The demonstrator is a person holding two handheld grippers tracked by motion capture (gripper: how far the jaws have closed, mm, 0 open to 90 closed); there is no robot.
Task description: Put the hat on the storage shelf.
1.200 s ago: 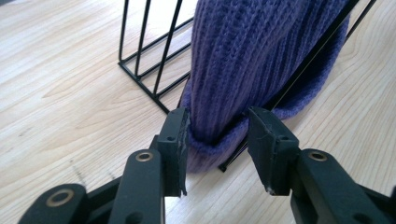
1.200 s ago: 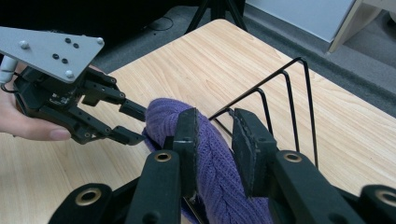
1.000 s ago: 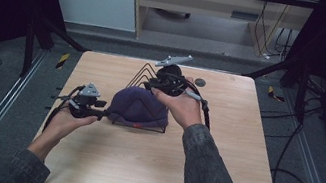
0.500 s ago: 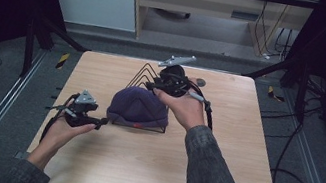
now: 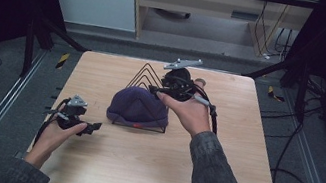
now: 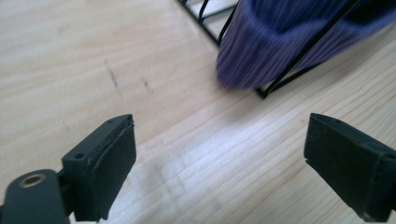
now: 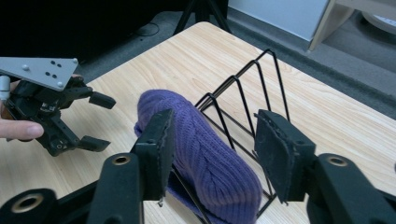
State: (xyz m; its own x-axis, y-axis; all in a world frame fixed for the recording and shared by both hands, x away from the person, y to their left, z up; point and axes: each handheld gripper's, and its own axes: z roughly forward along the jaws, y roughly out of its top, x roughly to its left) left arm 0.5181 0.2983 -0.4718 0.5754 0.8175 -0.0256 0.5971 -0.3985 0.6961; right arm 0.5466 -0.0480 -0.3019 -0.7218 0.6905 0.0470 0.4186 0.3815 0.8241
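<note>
Left gripper, jaws released, has pulled back toward the surface's left edge, clear of the hat. Right gripper, also released, hovers behind the hat, which sits mid-surface on the wire rack. Likely placement done.

We hold the left gripper low near the table's left edge, our left hand wrapped around its body and its jaws spread wide, pointing toward the table's middle. Our right hand reaches in from the near edge, sleeve to the wrist, carrying the right gripper toward the far edge. Its jaws stand parted with nothing pinched between them, aimed back toward the left edge.
</note>
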